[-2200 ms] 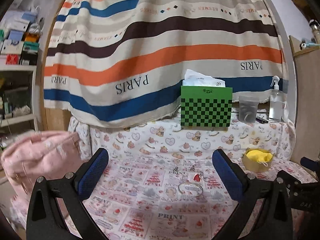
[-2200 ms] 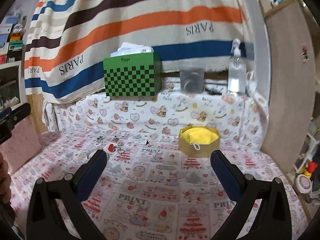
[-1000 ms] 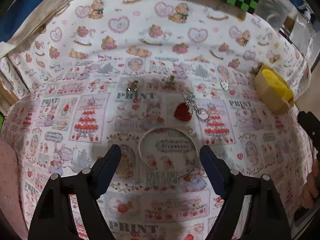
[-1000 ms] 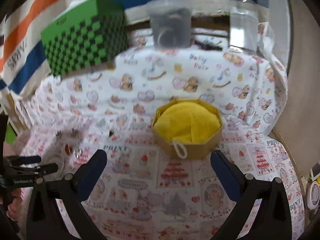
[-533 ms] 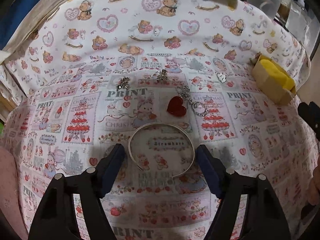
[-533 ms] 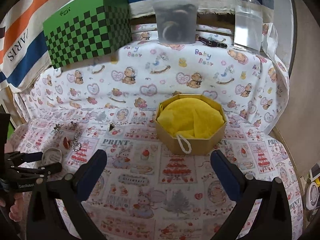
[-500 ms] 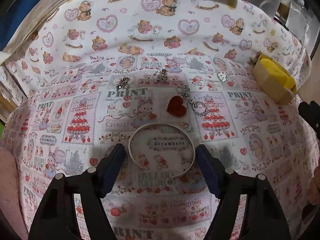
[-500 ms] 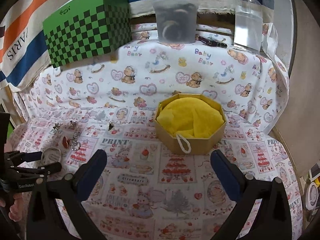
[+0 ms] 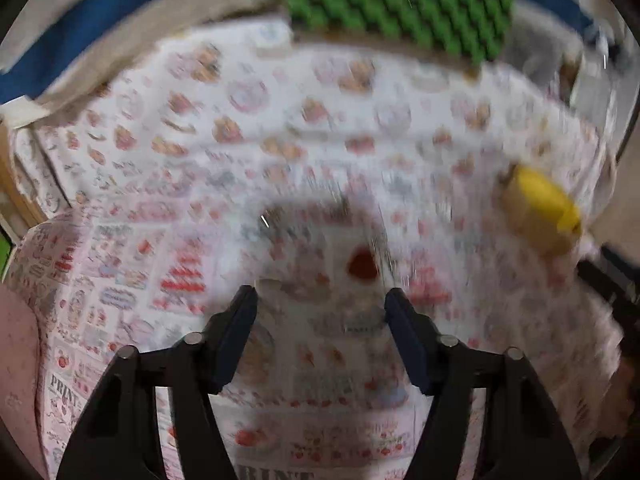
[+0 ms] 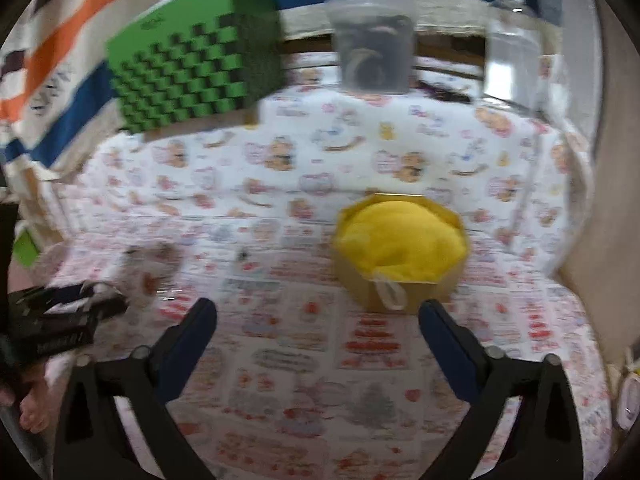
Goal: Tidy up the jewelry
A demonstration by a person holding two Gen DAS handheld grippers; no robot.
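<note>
Both views are smeared by motion. My left gripper is closing on the silver bangle, which lies on the printed cloth; the pads look set against its two sides. A red heart charm lies just beyond the fingertips. The octagonal box with yellow lining stands at the right. In the right wrist view that box is straight ahead of my right gripper, whose wide jaws are closing slightly with nothing between them. The left gripper shows at the left edge there.
A green checkered box, a clear tub and a spray bottle stand on the raised ledge at the back. Small charms lie left of the yellow-lined box. A hand is at lower left. Something pink borders the cloth.
The left fingers have drawn in around the bangle, and the heart charm has slid lower in that view. The right fingers have narrowed a little. Both pictures have turned blurry.
</note>
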